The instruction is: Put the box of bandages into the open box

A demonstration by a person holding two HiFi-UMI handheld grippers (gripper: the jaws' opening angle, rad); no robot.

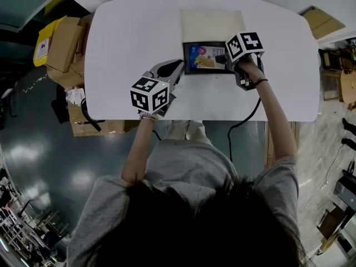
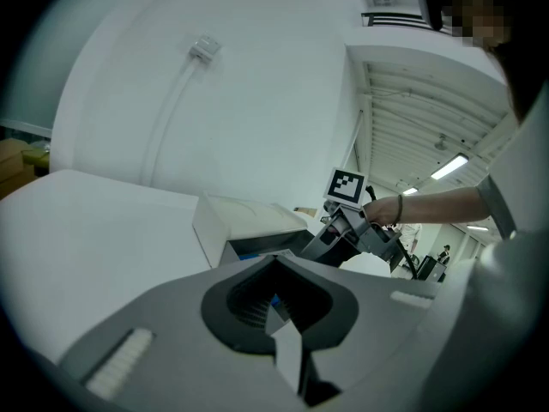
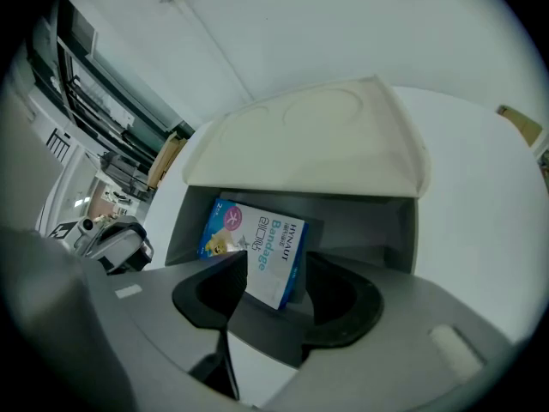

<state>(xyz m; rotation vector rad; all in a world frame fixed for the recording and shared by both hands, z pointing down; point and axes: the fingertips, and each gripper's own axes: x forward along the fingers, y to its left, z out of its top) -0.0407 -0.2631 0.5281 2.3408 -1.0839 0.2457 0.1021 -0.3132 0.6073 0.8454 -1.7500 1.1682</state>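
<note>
Lying inside the open box (image 1: 187, 58), the box of bandages (image 1: 201, 56) rests face up on the dark floor of that box, blue printed panel showing. The open box stands about midway along the bench (image 1: 133, 38), nearer the far edge than the near edge, with its cream lid (image 1: 211, 24) folded back flat toward the far edge.

Right gripper (image 1: 220, 59): positioned over the right-hand part of the open box, pointing steeply down. In the right gripper view its fingers (image 3: 230, 286) stand spread and released, the near end of the box of bandages (image 3: 257, 239) between them and not clamped. The grey inner wall of the open box (image 3: 369, 230) and the lid (image 3: 317, 140) lie beyond.

Left gripper (image 1: 179, 67): held low over the bench just beside the left side of the open box. In the left gripper view its fingers (image 2: 287, 350) are parted and carry nothing.

Cardboard cartons (image 1: 64, 43) sit on the floor off the left end of the bench. A black cable (image 1: 245, 118) hangs past the near edge below the right gripper.
</note>
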